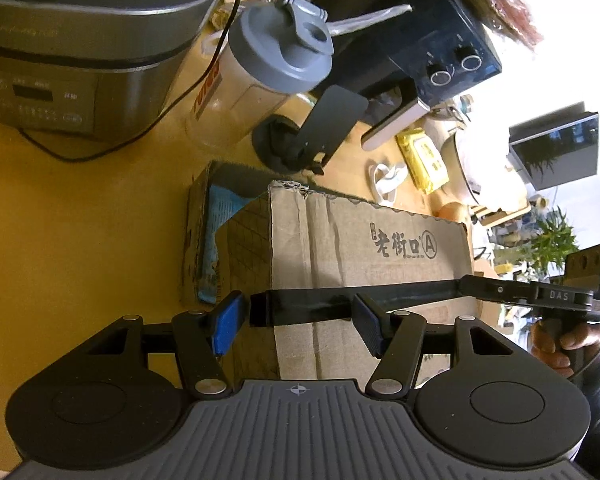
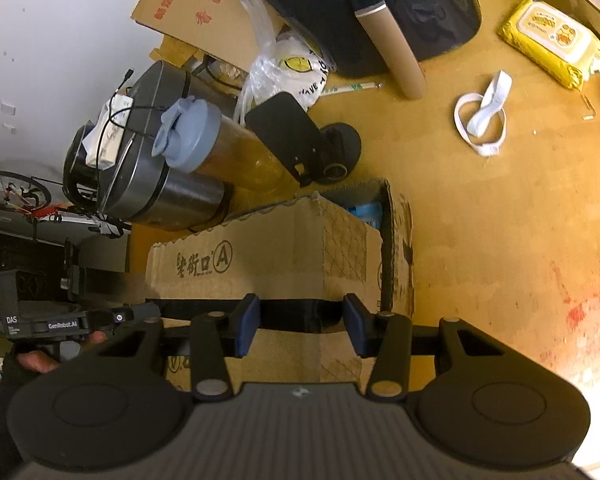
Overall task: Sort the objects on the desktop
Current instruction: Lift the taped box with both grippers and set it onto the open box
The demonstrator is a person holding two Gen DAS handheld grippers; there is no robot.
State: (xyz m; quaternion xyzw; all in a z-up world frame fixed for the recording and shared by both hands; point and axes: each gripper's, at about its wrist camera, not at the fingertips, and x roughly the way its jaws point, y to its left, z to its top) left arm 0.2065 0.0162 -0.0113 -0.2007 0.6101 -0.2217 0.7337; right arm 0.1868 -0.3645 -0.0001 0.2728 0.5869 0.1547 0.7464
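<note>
A brown cardboard box [image 1: 364, 248] with printed characters lies on the yellow wooden table; it also shows in the right wrist view [image 2: 268, 256]. My left gripper [image 1: 296, 320] is open, its blue pads over the box's near edge. My right gripper [image 2: 300, 322] is open over the same box from the other side. Each gripper's finger reaches across the other's view as a black bar: the right gripper's finger [image 1: 360, 300] and the left gripper's finger [image 2: 204, 308]. A blue packet [image 1: 220, 216] lies inside the box's open end.
A shaker bottle [image 1: 260, 76] with a grey lid, a rice cooker [image 1: 80, 52], a black phone stand [image 1: 312, 132] and an air fryer [image 1: 420, 48] stand behind the box. A yellow wipes pack [image 2: 556, 40] and a white strap [image 2: 484, 116] lie on the table [image 2: 500, 240].
</note>
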